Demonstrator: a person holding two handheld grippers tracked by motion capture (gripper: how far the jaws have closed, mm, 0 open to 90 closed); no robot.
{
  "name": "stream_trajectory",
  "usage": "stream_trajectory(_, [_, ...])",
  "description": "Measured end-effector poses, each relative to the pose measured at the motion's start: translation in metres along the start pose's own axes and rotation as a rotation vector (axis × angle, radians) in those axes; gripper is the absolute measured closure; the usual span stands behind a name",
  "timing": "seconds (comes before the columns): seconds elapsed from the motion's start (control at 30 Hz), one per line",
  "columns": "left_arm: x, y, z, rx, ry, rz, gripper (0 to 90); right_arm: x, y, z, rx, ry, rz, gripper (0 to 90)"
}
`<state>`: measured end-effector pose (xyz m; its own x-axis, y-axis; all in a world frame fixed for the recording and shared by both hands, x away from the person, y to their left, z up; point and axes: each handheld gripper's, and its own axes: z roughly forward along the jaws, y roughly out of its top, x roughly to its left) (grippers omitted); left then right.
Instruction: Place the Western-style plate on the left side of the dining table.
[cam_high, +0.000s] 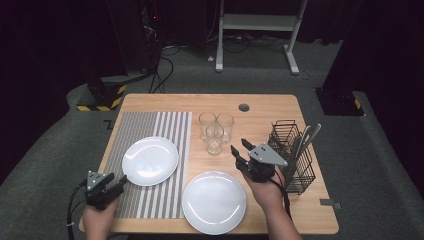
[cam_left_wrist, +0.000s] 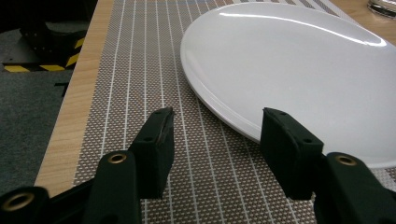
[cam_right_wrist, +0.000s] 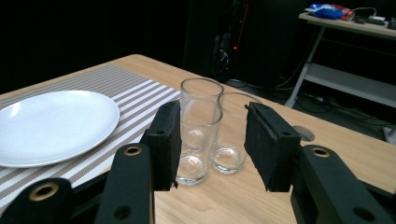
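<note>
A white plate (cam_high: 150, 160) lies on a striped placemat (cam_high: 165, 125) at the table's left. My left gripper (cam_high: 119, 180) hovers low at the plate's near-left rim, open, with nothing between its jaws. In the left gripper view the plate (cam_left_wrist: 289, 60) rim runs just beyond the left gripper (cam_left_wrist: 215, 116), over the placemat (cam_left_wrist: 140, 70). A second white plate (cam_high: 214, 201) rests on bare wood near the front edge. Three clear glasses (cam_high: 215, 131) stand upright in a cluster mid-table. My right gripper (cam_high: 240, 146) is open, raised just right of them, and the right gripper (cam_right_wrist: 212, 109) points at the glasses (cam_right_wrist: 198, 135).
A black wire basket (cam_high: 295, 155) with several pieces of cutlery stands at the table's right, close beside my right hand. A round cable hole (cam_high: 244, 107) sits near the far edge. The placemat plate (cam_right_wrist: 51, 123) appears left in the right gripper view.
</note>
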<state>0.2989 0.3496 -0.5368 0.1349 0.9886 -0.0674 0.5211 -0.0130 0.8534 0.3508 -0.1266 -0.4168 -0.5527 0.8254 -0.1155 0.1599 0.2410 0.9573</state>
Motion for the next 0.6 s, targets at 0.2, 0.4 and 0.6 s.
stream_trajectory(0.2, [-0.001, 0.0, -0.004, -0.001, 0.0, 0.011, 43.8, -0.007, 0.006, -0.008, -0.027, -0.011, 0.004, 55.7])
stream_trajectory(0.4, [-0.001, -0.002, -0.003, 0.012, -0.006, 0.013, 42.3, -0.012, 0.01, -0.015, -0.049, -0.028, 0.006, 55.4])
stream_trajectory(0.6, [0.0, -0.003, -0.003, 0.024, -0.015, 0.011, 41.0, -0.016, 0.015, -0.02, -0.068, -0.048, 0.011, 54.3])
